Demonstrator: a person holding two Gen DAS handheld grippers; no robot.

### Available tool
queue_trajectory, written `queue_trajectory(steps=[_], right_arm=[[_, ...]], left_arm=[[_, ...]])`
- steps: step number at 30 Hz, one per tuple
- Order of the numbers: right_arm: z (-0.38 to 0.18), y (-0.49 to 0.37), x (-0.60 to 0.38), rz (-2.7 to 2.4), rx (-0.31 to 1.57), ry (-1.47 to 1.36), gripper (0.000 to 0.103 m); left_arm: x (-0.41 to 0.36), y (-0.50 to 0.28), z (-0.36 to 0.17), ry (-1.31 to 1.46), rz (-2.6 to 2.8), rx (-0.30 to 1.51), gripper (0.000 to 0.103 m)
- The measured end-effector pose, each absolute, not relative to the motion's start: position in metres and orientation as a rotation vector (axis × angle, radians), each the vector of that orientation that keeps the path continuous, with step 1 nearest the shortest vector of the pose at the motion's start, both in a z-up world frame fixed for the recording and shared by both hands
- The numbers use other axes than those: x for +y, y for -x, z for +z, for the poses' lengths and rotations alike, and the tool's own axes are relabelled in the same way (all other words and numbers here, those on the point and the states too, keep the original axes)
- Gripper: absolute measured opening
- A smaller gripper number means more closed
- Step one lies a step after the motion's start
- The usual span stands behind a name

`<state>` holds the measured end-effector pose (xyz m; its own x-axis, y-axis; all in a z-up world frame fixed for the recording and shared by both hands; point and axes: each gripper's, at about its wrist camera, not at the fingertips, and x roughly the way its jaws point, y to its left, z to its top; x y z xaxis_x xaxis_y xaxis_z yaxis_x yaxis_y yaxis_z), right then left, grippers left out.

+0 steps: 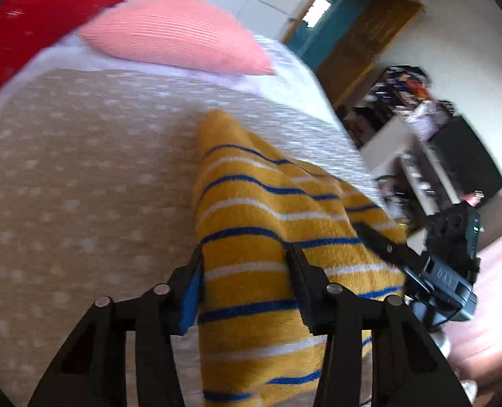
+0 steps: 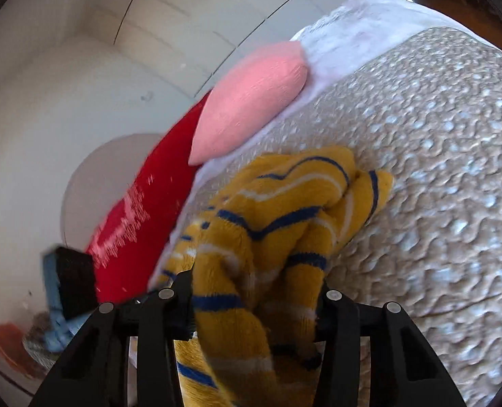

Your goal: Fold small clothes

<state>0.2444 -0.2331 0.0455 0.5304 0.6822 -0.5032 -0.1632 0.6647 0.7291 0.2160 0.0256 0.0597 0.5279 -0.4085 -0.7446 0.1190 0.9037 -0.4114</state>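
Note:
A small yellow garment with blue and white stripes (image 1: 267, 237) hangs lifted above the bed. My left gripper (image 1: 245, 281) is shut on its edge, with the cloth pinched between the fingers. My right gripper (image 2: 254, 302) is shut on a bunched part of the same garment (image 2: 284, 210). The right gripper also shows in the left wrist view (image 1: 420, 264), at the garment's right edge. The rest of the cloth droops between the two grippers.
A beige dotted bedspread (image 1: 81, 186) covers the bed below. A pink pillow (image 1: 176, 30) and a red pillow (image 1: 30, 23) lie at its head. A cluttered shelf (image 1: 420, 118) stands beyond the bed's right side.

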Motion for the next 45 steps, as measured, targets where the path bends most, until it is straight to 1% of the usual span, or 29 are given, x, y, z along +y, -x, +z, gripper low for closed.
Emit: queue_trajectory(steps=[2, 3, 4, 5, 8, 12, 14, 16, 18, 20, 21, 23, 25, 28, 31, 35, 45], right_arm=[[0.028, -0.246, -0.223, 0.485, 0.937, -0.638, 0.056], [0.021, -0.244, -0.22, 0.467, 0.961, -0.633, 0.061], [0.018, -0.24, -0.22, 0.454, 0.958, -0.641, 0.063], [0.021, -0.234, -0.22, 0.442, 0.95, -0.644, 0.063], [0.05, -0.215, -0.214, 0.382, 0.893, -0.546, 0.063], [0.109, -0.185, -0.189, 0.349, 0.743, -0.352, 0.063], [0.123, -0.18, -0.178, 0.376, 0.715, -0.307, 0.063], [0.129, -0.183, -0.158, 0.415, 0.729, -0.275, 0.063], [0.122, -0.19, -0.145, 0.43, 0.766, -0.263, 0.063], [0.103, -0.199, -0.135, 0.429, 0.819, -0.265, 0.063], [0.085, -0.207, -0.128, 0.413, 0.875, -0.253, 0.063], [0.055, -0.216, -0.119, 0.37, 0.967, -0.19, 0.063], [0.052, -0.206, -0.109, 0.339, 0.9, -0.097, 0.063], [0.054, -0.195, -0.102, 0.313, 0.878, -0.018, 0.065], [0.057, -0.183, -0.104, 0.294, 0.858, -0.004, 0.066], [0.054, -0.156, -0.113, 0.293, 0.844, 0.001, 0.073], [0.04, -0.083, -0.132, 0.263, 0.804, 0.032, 0.074]], left_arm=[[0.031, -0.21, 0.039, 0.282, -0.228, 1.023, 0.047], [0.032, -0.206, 0.028, 0.273, -0.21, 1.055, 0.049], [0.034, -0.201, 0.018, 0.293, -0.22, 1.064, 0.053], [0.038, -0.191, 0.01, 0.333, -0.232, 1.051, 0.055], [0.041, -0.172, 0.008, 0.355, -0.22, 1.03, 0.056], [0.043, -0.143, 0.019, 0.314, -0.158, 1.009, 0.056], [0.044, -0.124, 0.027, 0.295, -0.13, 0.977, 0.056], [0.048, -0.112, 0.033, 0.28, -0.099, 0.95, 0.058], [0.055, -0.092, 0.041, 0.257, -0.048, 0.908, 0.061], [0.062, -0.074, 0.052, 0.228, 0.015, 0.854, 0.065], [0.065, -0.069, 0.055, 0.217, 0.041, 0.83, 0.065], [0.071, -0.057, 0.062, 0.199, 0.093, 0.786, 0.071], [0.077, -0.046, 0.068, 0.192, 0.132, 0.752, 0.072], [0.086, -0.044, 0.072, 0.188, 0.159, 0.731, 0.072], [0.089, -0.039, 0.073, 0.188, 0.169, 0.727, 0.072], [0.087, -0.036, 0.07, 0.177, 0.172, 0.743, 0.072], [0.073, -0.035, 0.067, 0.148, 0.157, 0.75, 0.072]])
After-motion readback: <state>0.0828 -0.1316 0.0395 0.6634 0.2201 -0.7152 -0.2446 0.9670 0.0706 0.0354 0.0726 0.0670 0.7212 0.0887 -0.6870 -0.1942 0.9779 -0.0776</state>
